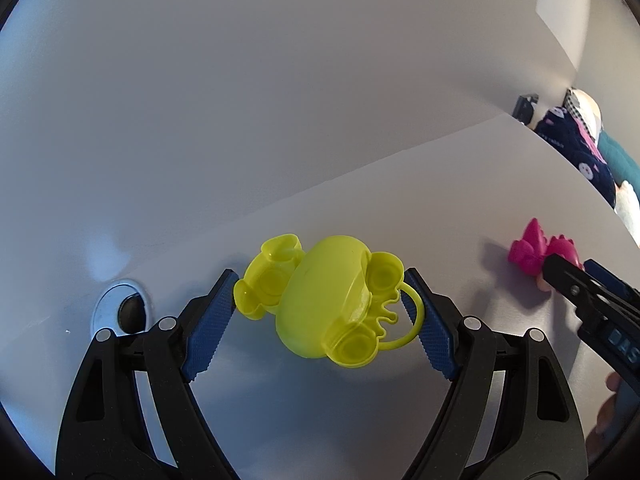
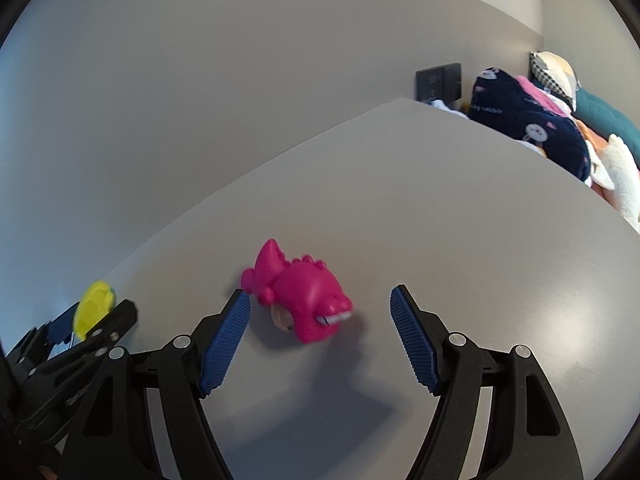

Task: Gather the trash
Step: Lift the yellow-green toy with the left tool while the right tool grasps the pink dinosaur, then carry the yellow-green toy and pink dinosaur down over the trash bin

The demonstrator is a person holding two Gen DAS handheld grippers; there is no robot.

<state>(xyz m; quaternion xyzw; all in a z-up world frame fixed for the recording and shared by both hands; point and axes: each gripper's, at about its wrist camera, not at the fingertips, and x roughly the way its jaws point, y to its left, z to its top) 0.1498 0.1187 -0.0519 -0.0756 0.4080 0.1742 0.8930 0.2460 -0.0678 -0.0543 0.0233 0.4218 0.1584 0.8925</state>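
A yellow plastic toy [image 1: 320,300] lies on the white table [image 1: 460,200] between the blue pads of my left gripper [image 1: 320,278]. The jaws stand wide, with the pad tips right at the toy's two ends. To its right a pink dinosaur toy [image 2: 300,300] lies on its side. My right gripper [image 2: 320,290] is open around it: the left pad [image 2: 226,344] is close to the tail, and the right pad is well clear of the snout. The right wrist view shows the yellow toy [image 2: 94,308] at the left gripper's tips.
A round metal cable hole [image 1: 122,310] sits in the tabletop by the left fingers. A plain wall rises just behind both toys. Past the table's right edge lie piled fabrics and plush things [image 2: 528,128], with a black wall plate [image 2: 438,80] behind them.
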